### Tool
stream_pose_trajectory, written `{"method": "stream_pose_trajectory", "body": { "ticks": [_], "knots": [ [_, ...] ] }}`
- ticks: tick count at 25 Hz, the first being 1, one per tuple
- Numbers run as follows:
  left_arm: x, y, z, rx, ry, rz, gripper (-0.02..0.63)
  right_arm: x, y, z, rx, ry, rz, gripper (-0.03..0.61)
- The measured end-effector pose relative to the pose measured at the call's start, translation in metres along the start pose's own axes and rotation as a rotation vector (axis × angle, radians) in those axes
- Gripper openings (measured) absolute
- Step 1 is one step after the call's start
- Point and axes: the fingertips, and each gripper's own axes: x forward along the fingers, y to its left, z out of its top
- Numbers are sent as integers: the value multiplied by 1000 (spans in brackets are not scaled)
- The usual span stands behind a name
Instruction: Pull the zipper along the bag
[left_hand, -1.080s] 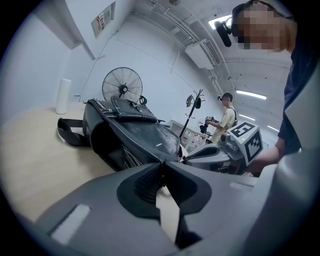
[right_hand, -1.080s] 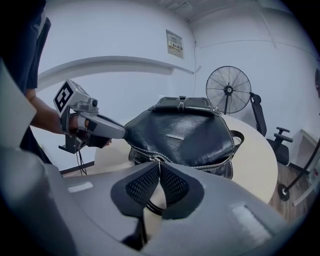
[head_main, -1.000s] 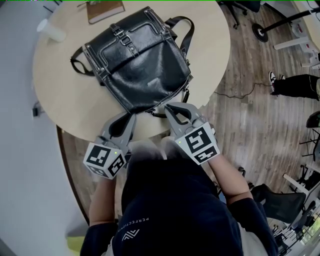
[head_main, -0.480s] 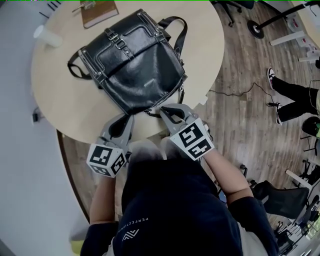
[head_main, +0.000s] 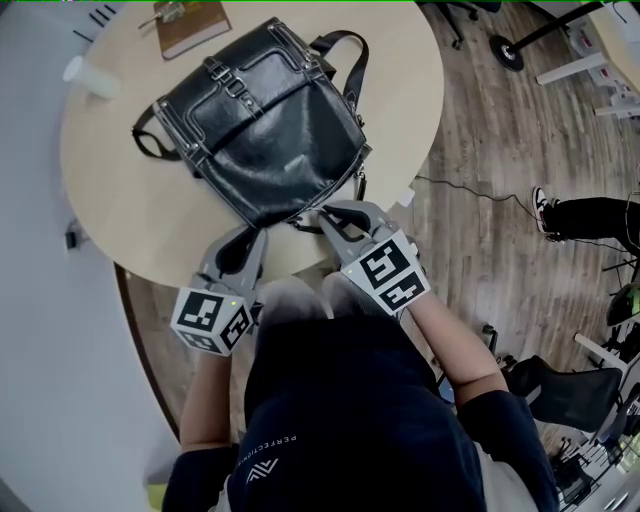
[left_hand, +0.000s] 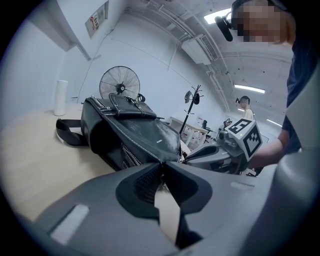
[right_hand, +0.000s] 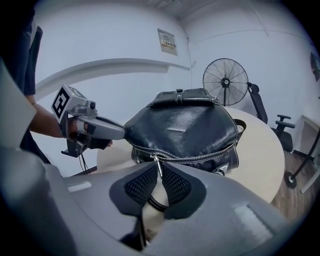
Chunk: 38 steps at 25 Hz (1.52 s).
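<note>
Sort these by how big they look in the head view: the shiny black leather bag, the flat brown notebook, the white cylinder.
1. shiny black leather bag
2. flat brown notebook
3. white cylinder, clearly the smallest

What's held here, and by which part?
The left hand-held gripper pinches the bag at its corner; the right hand-held gripper pinches the zipper pull, its jaws just opening.

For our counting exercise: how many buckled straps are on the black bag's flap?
2: left strap and right strap, side by side on the flap; none seems hidden.
</note>
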Motion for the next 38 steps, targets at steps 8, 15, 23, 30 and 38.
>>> {"method": "stream_pose_trajectory", "body": {
  "ticks": [8,15,23,30,38],
  "knots": [
    [0,-1,2,4,-6,-1,57,-2,-5,-5,27,2,-16,34],
    [-1,-1,2,25,13,13,63,1,-2,-4,88,-20,48,98],
    [-1,-1,3,13,14,23,63,23,5,-9,185,0,7,153],
    [-1,-1,4,2,13,10,63,31,-1,0,251,1,-42,150],
    [0,-1,3,-4,20,3,61,36,3,4,242,3,-80,67]
  ]
}}
